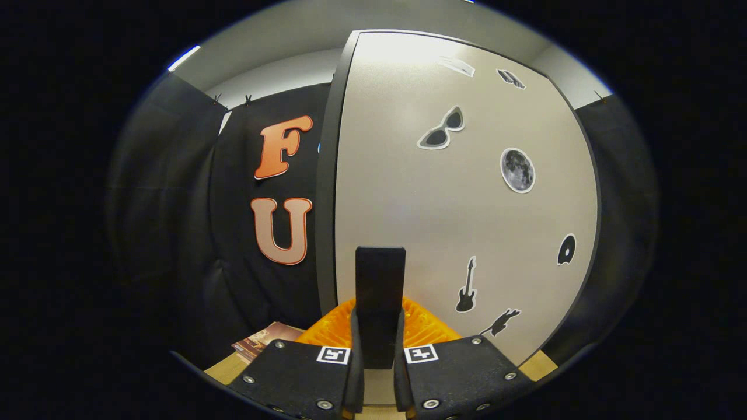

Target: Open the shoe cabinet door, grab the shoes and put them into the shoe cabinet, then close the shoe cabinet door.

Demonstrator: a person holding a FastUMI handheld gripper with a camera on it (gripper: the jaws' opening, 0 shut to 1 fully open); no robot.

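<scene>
Shoe cabinet door point(461, 192), pale with stickers, stands just beyond the fingers. Far left: booklet point(259, 341) on wooden surface point(224, 367). Centre: gripper point(378, 361) clamped on the door's dark upright handle point(380, 291), both fingers pressing it, orange item point(429, 329) behind.

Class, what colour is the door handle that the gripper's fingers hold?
Black; the handle shows best in the gripper view, on the pale door.

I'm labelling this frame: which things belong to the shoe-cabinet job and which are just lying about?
Job: pale grey cabinet door with stickers; black upright door handle, with the gripper shut on it.
Lying about: orange ribbed plastic object; brown printed booklet; light wooden surface.
</scene>
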